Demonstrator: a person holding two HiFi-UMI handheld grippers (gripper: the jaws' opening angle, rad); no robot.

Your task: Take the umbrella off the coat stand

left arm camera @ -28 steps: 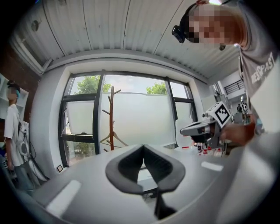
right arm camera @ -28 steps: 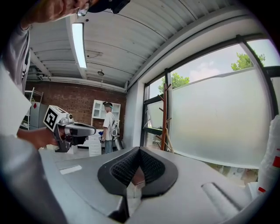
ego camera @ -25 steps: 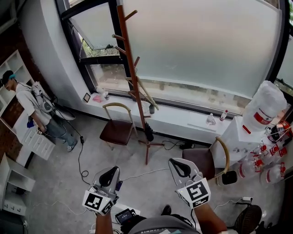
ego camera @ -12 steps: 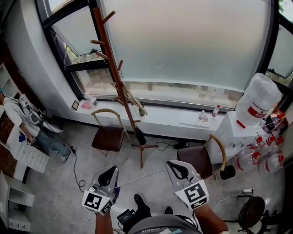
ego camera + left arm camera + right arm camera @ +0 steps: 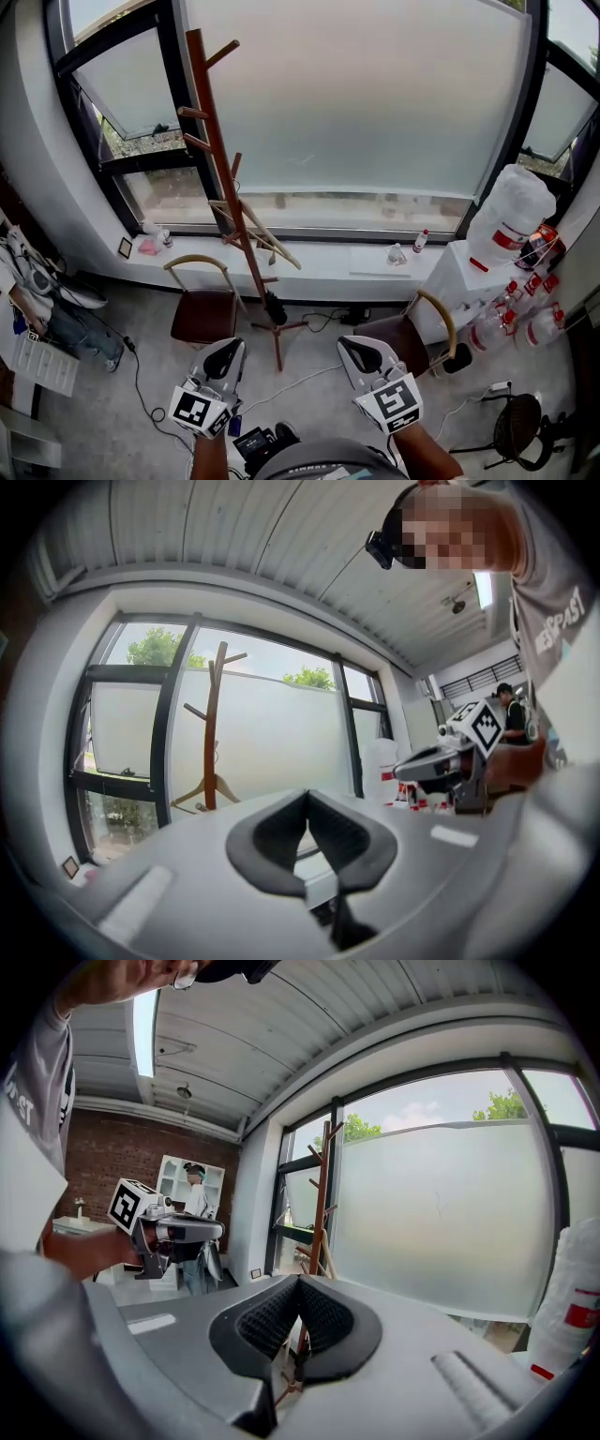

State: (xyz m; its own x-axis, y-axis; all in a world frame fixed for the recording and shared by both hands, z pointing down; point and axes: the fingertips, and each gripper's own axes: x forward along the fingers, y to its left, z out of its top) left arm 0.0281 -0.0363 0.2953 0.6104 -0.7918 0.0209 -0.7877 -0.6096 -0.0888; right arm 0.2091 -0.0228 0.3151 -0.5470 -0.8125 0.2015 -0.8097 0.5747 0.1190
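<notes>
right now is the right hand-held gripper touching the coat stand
Apart. The head view shows floor between the right hand-held gripper and the coat stand.

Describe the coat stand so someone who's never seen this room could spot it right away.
Start at the big frosted window along the far wall. In front of its left part, beside a brown chair, the coat stand rises from the floor. It is the only tall, thin reddish-brown wooden pole, with short pegs angling out and a pale hanger on it.
</notes>
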